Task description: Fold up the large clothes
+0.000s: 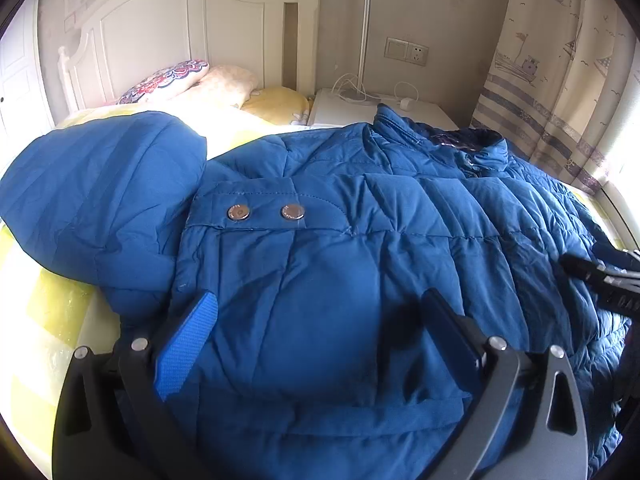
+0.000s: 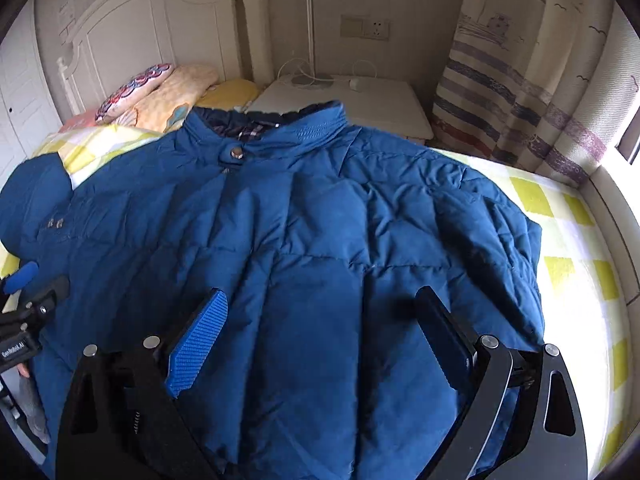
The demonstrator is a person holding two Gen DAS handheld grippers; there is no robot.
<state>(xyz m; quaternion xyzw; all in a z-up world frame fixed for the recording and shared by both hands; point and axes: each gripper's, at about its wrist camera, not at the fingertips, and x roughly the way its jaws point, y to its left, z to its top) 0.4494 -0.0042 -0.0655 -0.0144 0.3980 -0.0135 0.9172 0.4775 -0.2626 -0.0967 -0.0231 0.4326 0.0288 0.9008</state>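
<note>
A large blue padded jacket (image 1: pixel 340 208) lies spread front-up on the bed, collar toward the headboard. It also shows in the right wrist view (image 2: pixel 312 216). Its sleeve (image 1: pixel 104 192) bulges at the left, folded in, with a two-snap cuff tab (image 1: pixel 266 213). My left gripper (image 1: pixel 320 320) is open and empty, its fingers just above the jacket's left lower part. My right gripper (image 2: pixel 324 324) is open and empty above the jacket's lower middle. The right gripper also shows in the left wrist view (image 1: pixel 600 276), and the left gripper in the right wrist view (image 2: pixel 28 292).
The bed has a yellow-and-white checked sheet (image 2: pixel 568 232). Pillows (image 2: pixel 160 96) lie by the white headboard (image 1: pixel 160 32). A white nightstand (image 2: pixel 360 100) with a lamp pole and cables stands behind. A patterned curtain (image 2: pixel 520 80) hangs at the right by the window.
</note>
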